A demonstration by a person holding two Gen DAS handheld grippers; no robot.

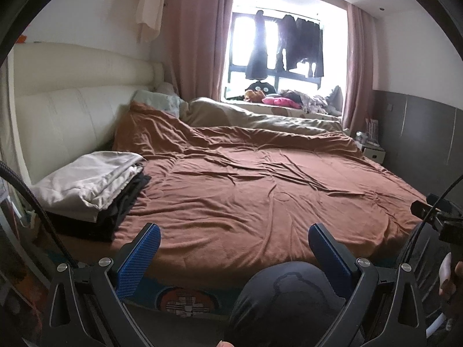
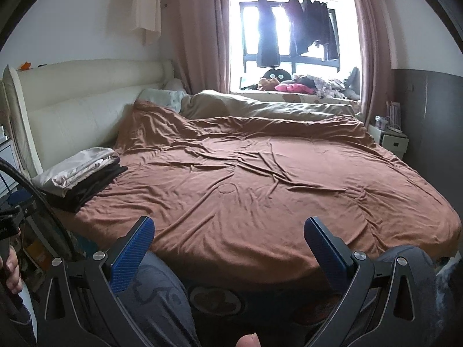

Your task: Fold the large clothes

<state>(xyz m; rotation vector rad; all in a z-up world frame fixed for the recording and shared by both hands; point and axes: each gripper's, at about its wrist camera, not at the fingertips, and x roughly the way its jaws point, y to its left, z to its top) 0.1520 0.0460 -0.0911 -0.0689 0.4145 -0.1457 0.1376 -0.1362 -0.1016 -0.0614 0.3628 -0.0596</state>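
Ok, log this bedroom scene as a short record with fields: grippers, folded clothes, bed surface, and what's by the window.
left gripper: open, holding nothing
right gripper: open, holding nothing
folded stack: pale items on top of dark ones, at the bed's left edge near the headboard
bed surface: brown duvet, wrinkled, no garment spread on it
window: dark clothes hanging, soft toys on the sill

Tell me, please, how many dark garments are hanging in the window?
3, as far as the glare allows: one garment hangs alone at the left, then two side by side at the right, one nearer the middle, one outermost. More may overlap.
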